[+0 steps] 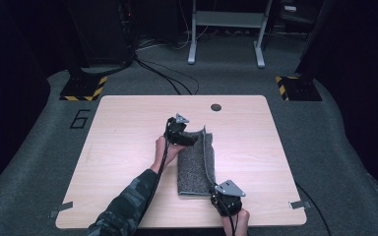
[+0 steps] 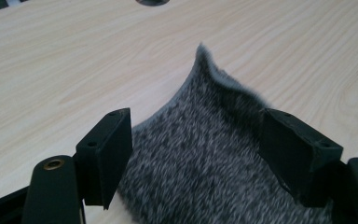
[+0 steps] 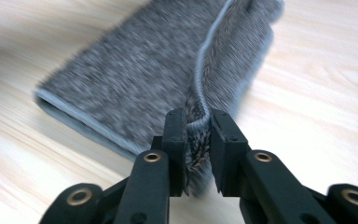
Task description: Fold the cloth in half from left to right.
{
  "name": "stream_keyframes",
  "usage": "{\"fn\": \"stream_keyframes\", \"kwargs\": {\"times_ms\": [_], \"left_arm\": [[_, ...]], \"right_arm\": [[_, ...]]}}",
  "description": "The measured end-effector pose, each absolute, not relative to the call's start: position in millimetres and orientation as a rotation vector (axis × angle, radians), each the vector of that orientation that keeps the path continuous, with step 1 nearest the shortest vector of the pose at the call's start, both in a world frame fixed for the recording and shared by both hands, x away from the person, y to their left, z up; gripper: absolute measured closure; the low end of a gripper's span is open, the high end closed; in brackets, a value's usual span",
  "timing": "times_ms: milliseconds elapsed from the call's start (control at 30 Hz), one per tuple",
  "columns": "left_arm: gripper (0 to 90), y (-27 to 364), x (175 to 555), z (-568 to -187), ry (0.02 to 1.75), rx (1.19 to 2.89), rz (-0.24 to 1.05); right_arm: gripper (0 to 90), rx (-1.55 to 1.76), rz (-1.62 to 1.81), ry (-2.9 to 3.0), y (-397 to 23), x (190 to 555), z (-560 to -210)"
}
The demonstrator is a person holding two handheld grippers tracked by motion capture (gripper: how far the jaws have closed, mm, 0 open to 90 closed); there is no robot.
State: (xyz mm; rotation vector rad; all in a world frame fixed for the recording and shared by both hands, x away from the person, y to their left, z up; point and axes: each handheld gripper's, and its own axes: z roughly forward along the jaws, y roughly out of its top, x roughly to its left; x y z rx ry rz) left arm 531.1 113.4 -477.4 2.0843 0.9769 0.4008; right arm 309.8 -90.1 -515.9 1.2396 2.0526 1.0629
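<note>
1. At the light wooden table, I am part-way through folding one grey, speckled knit towel, which lies as a long folded strip near the table's middle, running from the far side toward my edge.
2. My left gripper sits at the towel's far end, its jaws spread wide on either side of the cloth with neither pad pressing it; the far corner stands up in a peak just ahead of it.
3. My right gripper is at the near end, its jaws pressed together on the towel's pale hemmed edge, lifting that edge into a ridge along the strip.
4. By my reading, the step in hand is the hand-off after a fold: the left has let go while the right holds on.
5. The next move likely calls for laying the raised edge flat without dragging the strip askew, then letting go.
6. Count: one towel, one table, two grippers, and one round dark hole in the tabletop at the far side.
</note>
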Motion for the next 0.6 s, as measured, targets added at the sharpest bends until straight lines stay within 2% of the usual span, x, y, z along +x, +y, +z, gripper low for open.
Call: {"fn": "stream_keyframes", "kwargs": {"times_ms": [200,433,600], "left_arm": [[22.1,125,523,-486,0.987,2.138,0.404],[19.2,131,511,-501,1.0,2.162,0.411],[15.4,134,507,-503,0.991,2.176,0.422]], "right_arm": [[73.6,1.329,1.044,2.029,-107,306,-523],[54.4,1.318,1.065,2.003,-124,308,-508],[37.2,1.318,1.057,2.056,-127,336,-504]]}}
